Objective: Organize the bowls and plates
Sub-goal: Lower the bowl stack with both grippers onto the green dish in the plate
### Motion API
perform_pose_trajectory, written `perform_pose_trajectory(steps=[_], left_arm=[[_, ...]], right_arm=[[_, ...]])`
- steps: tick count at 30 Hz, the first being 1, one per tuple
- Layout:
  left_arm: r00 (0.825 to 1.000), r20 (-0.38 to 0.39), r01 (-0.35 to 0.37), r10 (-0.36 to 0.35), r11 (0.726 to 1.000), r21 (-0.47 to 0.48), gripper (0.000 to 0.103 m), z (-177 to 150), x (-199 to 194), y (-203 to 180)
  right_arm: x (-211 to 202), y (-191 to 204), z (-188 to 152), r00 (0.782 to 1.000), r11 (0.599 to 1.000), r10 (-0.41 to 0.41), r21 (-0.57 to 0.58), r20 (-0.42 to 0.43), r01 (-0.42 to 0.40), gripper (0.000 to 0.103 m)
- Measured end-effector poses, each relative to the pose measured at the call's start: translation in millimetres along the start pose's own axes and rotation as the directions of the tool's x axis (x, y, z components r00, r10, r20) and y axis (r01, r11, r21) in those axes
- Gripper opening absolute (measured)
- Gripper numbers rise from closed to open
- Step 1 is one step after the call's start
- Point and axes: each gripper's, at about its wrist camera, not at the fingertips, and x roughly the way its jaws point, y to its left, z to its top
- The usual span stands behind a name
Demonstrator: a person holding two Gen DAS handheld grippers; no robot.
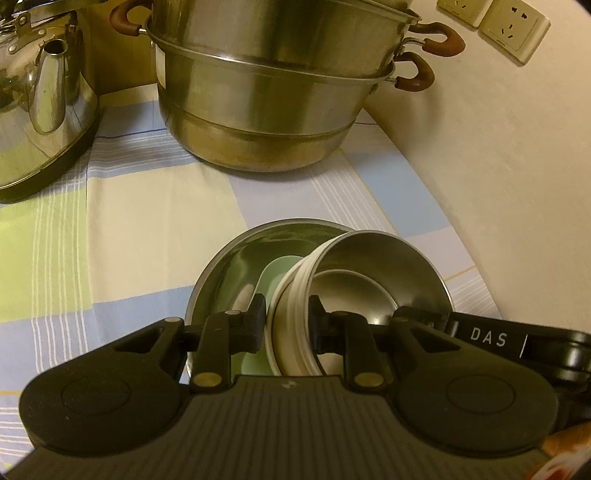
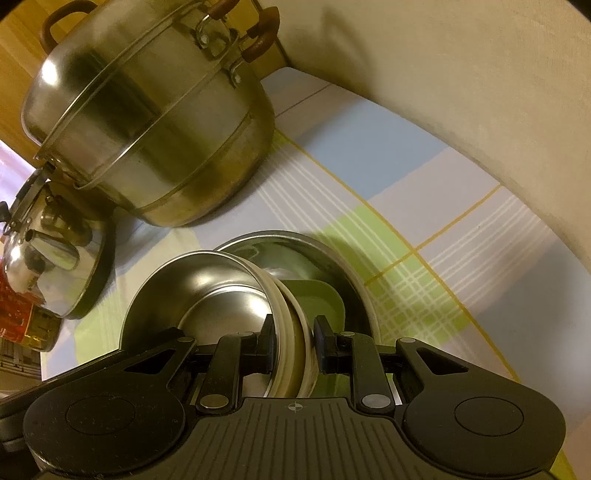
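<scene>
A cream-walled, steel-lined bowl (image 1: 388,266) with a smaller steel bowl (image 1: 347,291) nested in it hangs tilted over a large steel basin (image 1: 221,266). A pale green dish (image 1: 275,271) lies in that basin. My left gripper (image 1: 287,321) is shut on the cream bowl's rim, one pad outside the wall and one inside. My right gripper (image 2: 295,336) is shut on the opposite rim of the same bowl (image 2: 192,288); its body also shows in the left wrist view (image 1: 487,338). The right wrist view also shows the basin (image 2: 295,245) and green dish (image 2: 319,299) beneath.
A tall two-tier steel steamer pot (image 1: 266,92) with brown handles stands just behind the basin. A steel kettle (image 1: 40,107) sits to its left. A checked cloth (image 1: 155,206) covers the table. A wall with sockets (image 1: 513,29) closes the right side.
</scene>
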Motion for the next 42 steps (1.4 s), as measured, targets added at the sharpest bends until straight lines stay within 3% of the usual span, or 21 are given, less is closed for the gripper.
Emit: perform_pose_trajectory(steps=[42], left_arm=[[1.0,-0.001,0.018,-0.018,1.0,0.005,0.026,-0.1,2.9,1.2]], right_arm=[[1.2,-3.7,-2.6,1.0,1.0,0.022,-0.019,0.006,-0.022,0.023]])
